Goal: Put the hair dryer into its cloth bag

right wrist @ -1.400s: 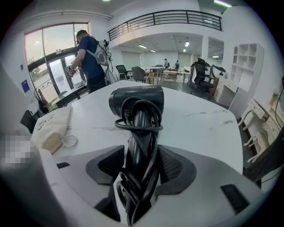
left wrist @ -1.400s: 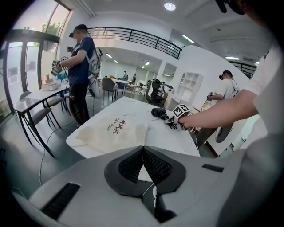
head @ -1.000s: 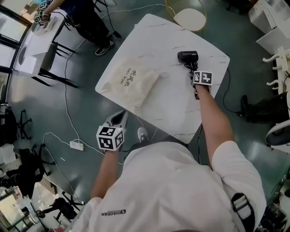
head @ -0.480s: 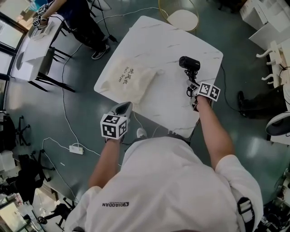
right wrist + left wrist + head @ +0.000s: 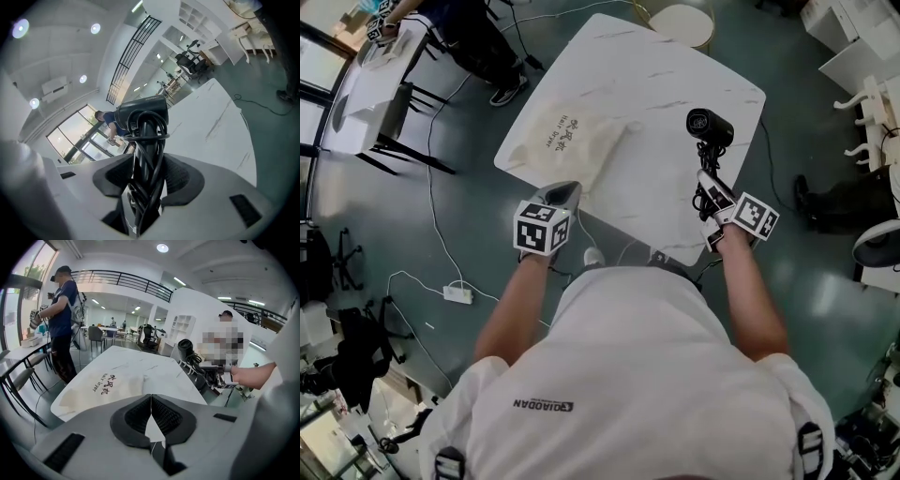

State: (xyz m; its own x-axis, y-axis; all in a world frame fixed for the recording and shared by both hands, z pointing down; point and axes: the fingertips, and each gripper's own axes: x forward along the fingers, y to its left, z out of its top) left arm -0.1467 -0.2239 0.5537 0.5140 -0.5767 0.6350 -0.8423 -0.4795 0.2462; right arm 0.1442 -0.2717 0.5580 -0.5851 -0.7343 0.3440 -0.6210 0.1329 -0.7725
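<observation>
The black hair dryer (image 5: 710, 125) with its cord wound round the handle is off the white marble table (image 5: 666, 84), held over the table's right side. My right gripper (image 5: 710, 183) is shut on the handle and cord; in the right gripper view the dryer (image 5: 140, 112) stands up between the pads (image 5: 176, 176). The beige cloth bag (image 5: 567, 148) with black print lies flat on the table's left part. My left gripper (image 5: 561, 195) is shut and empty, just off the table's near edge, pointing at the bag (image 5: 101, 383).
A person (image 5: 478, 37) stands at another table at the upper left. A round gold-rimmed stool (image 5: 684, 19) is beyond the table's far corner. A power strip (image 5: 457, 294) and cables lie on the floor at left. White shelving (image 5: 853, 37) stands at the right.
My right gripper has lifted the hair dryer off the table and drawn it back toward the near right edge, rolling as it went. My left gripper has edged closer to the bag.
</observation>
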